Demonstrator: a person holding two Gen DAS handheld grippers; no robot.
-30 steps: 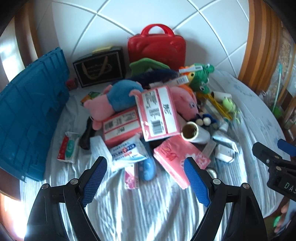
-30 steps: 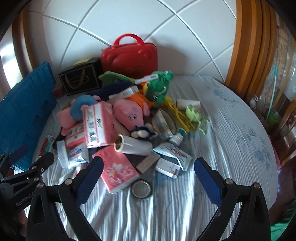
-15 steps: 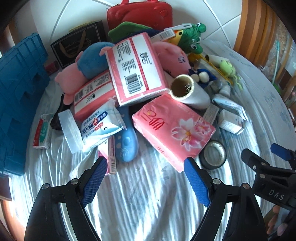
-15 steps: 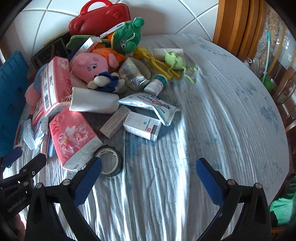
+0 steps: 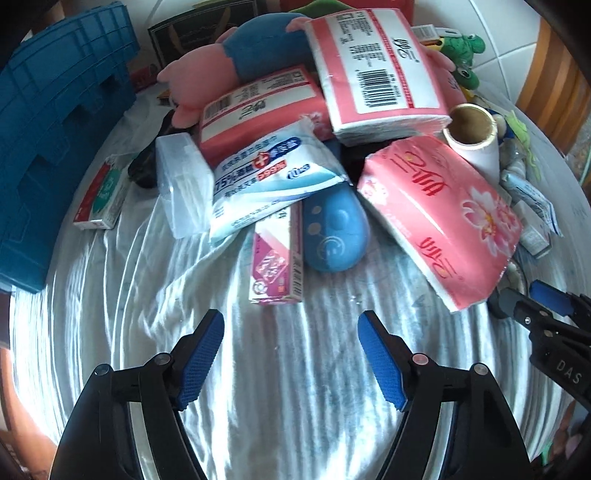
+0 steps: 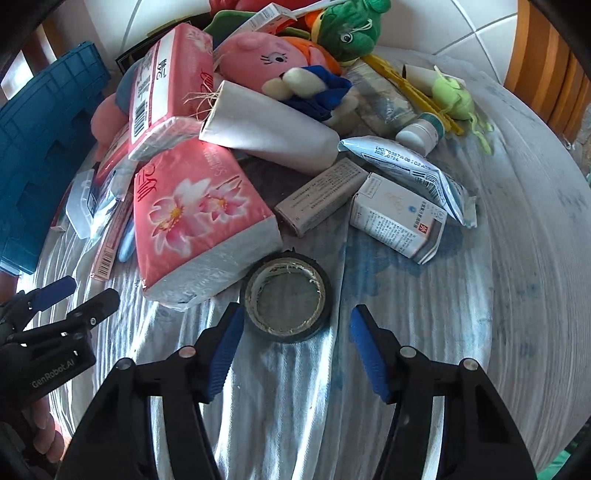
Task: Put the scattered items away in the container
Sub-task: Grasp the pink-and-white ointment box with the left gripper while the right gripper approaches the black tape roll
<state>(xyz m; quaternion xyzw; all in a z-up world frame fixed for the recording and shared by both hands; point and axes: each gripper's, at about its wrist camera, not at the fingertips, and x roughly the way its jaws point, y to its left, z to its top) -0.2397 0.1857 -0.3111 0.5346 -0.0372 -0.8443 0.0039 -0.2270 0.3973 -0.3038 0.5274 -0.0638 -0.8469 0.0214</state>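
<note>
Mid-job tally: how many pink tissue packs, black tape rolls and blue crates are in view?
Pink tissue packs: 3, namely floral pack, barcode pack and labelled pack
Black tape roll: 1
Blue crate: 1
Total: 5

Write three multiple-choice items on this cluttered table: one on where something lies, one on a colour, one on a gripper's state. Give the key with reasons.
1. Where does the roll of tape lie?
A. Just ahead of the right gripper, beside the floral tissue pack
B. Inside the blue crate
C. On top of the green frog toy

2. What colour are the pads on the left gripper?
A. Red
B. Blue
C. Yellow

3. How does the right gripper stand?
A. Shut on the tape
B. Shut on nothing
C. Open, holding nothing

Key: 1 A, the tape sits on the cloth just beyond the fingertips. 2 B, both pads show blue. 3 C, its fingers are spread apart with only cloth between them.
</note>
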